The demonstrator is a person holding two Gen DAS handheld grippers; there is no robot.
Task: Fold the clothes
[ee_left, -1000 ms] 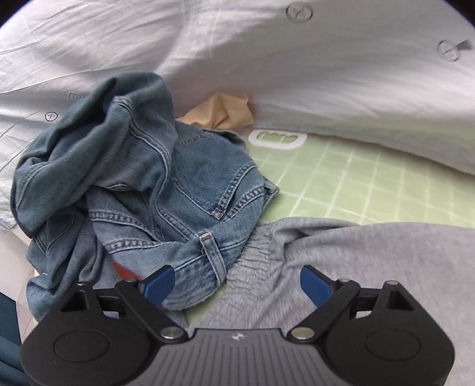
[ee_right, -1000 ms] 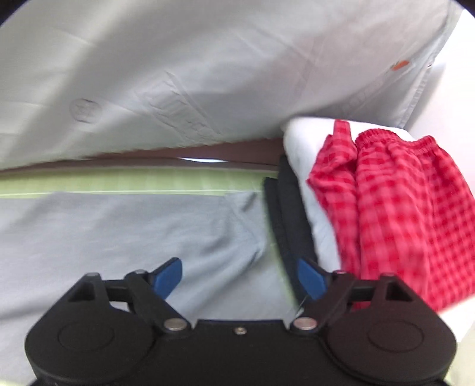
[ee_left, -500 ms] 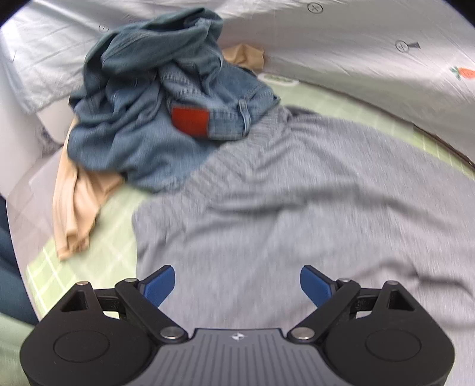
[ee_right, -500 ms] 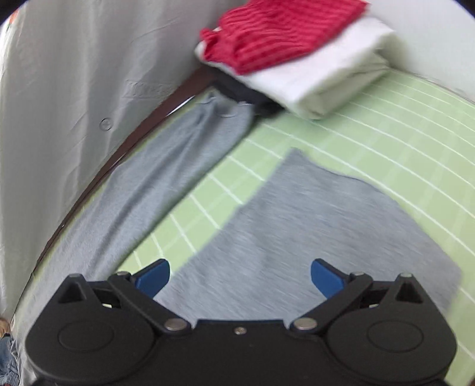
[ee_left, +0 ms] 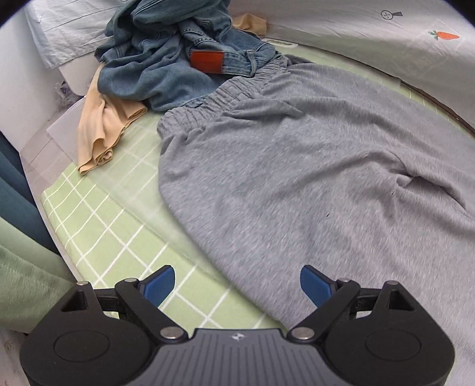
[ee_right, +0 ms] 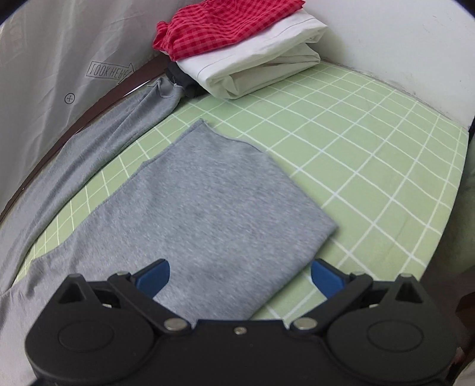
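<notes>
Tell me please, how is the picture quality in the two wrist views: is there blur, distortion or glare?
Left wrist view: strong fisheye bending with dark corners; the grey pants are smeared by motion blur near the open left tongs, while the jeans look sharper. Right wrist view: the same curving of the green checked mat; light is soft, without glare; the grey cloth looks slightly soft near the open right tongs.

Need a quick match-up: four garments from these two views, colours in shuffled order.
1. jeans
2. sweatpants
3. checked shorts
4. folded sheet

A. white
B. red
C. blue denim
D. grey

Pairs: 1-C, 2-D, 3-B, 4-A
</notes>
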